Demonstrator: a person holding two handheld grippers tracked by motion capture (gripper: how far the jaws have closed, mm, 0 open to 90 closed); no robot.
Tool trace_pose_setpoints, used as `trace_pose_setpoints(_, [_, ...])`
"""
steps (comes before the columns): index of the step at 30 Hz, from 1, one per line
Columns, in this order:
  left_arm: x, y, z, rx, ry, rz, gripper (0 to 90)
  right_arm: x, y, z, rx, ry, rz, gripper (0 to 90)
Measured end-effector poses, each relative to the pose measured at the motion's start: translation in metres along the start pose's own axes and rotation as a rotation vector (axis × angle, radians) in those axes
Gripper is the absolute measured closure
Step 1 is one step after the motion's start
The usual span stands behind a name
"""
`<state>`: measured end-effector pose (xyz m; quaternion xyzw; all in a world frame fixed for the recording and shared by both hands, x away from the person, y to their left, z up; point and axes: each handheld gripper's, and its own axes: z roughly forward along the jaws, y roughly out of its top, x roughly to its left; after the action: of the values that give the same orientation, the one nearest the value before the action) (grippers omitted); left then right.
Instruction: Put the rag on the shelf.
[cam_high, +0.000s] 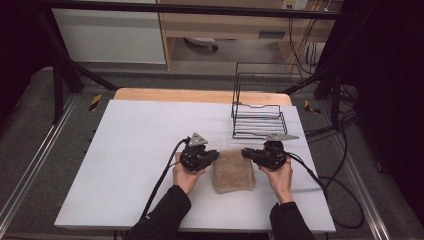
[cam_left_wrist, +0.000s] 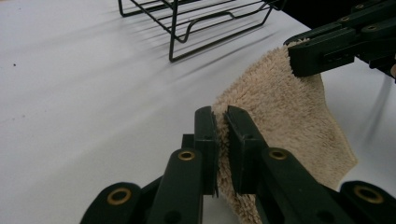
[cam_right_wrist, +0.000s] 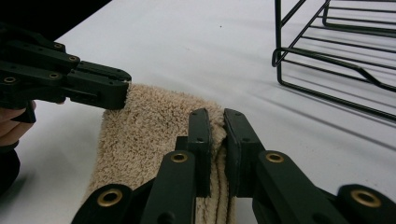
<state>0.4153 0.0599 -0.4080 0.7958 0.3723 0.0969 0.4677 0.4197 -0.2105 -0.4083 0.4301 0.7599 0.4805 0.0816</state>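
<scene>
So on the left, the left gripper (cam_high: 216, 155) is clamped on the left far corner of a folded beige towel (cam_high: 233, 171). In the left gripper view you can see the terry edge pinched right between its two black jaws, pads tight on the fabric. The towel itself sits on the white table (cam_high: 125, 150), a bit right of the middle and closer to the near edge, with its far edge lifted off the surface between the two grippers. On the right, the right gripper (cam_high: 246, 152) is clenched on the towel's other far corner, same deal. Behind it, toward the far right corner, stands a black wire rack (cam_high: 259, 117), apart from the towel.
</scene>
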Motion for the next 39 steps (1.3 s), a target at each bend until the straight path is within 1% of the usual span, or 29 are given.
trace_pose_setpoints(4, [-0.004,0.004,-0.004,-0.010,-0.010,0.007,82.3,0.002,0.001,-0.007,-0.015,-0.004,-0.006,81.9])
trace_pose_setpoints(7, [-0.006,0.006,-0.006,-0.017,0.002,0.024,82.3,0.006,0.003,-0.011,-0.028,-0.016,-0.030,81.9])
trace_pose_setpoints(9, [-0.006,0.008,-0.008,-0.024,-0.003,0.020,82.4,0.009,0.005,-0.014,-0.038,-0.021,-0.046,81.9])
trace_pose_setpoints(12, [-0.008,0.011,-0.012,-0.038,-0.007,0.025,82.3,0.012,0.008,-0.018,-0.049,-0.026,-0.053,81.9])
trace_pose_setpoints(15, [-0.011,0.015,-0.015,-0.050,-0.005,0.035,82.3,0.014,0.010,-0.023,-0.060,-0.035,-0.072,81.9])
trace_pose_setpoints(16, [-0.011,0.015,-0.015,-0.050,-0.005,0.035,82.3,0.015,0.011,-0.025,-0.067,-0.038,-0.075,81.9])
trace_pose_setpoints(19, [-0.015,0.021,-0.018,-0.070,-0.014,0.044,82.3,0.017,0.014,-0.031,-0.089,-0.040,-0.081,82.0])
trace_pose_setpoints(23, [-0.020,0.028,-0.022,-0.086,-0.008,0.064,82.3,0.019,0.018,-0.039,-0.115,-0.047,-0.093,81.9])
trace_pose_setpoints(30, [-0.025,0.039,-0.029,-0.124,-0.013,0.082,82.4,0.024,0.025,-0.054,-0.165,-0.058,-0.115,81.9])
trace_pose_setpoints(35, [-0.028,0.044,-0.034,-0.158,-0.021,0.082,82.4,0.030,0.029,-0.062,-0.193,-0.072,-0.137,81.9])
trace_pose_setpoints(39, [-0.029,0.048,-0.036,-0.164,-0.021,0.088,82.4,0.034,0.032,-0.067,-0.208,-0.082,-0.150,82.0])
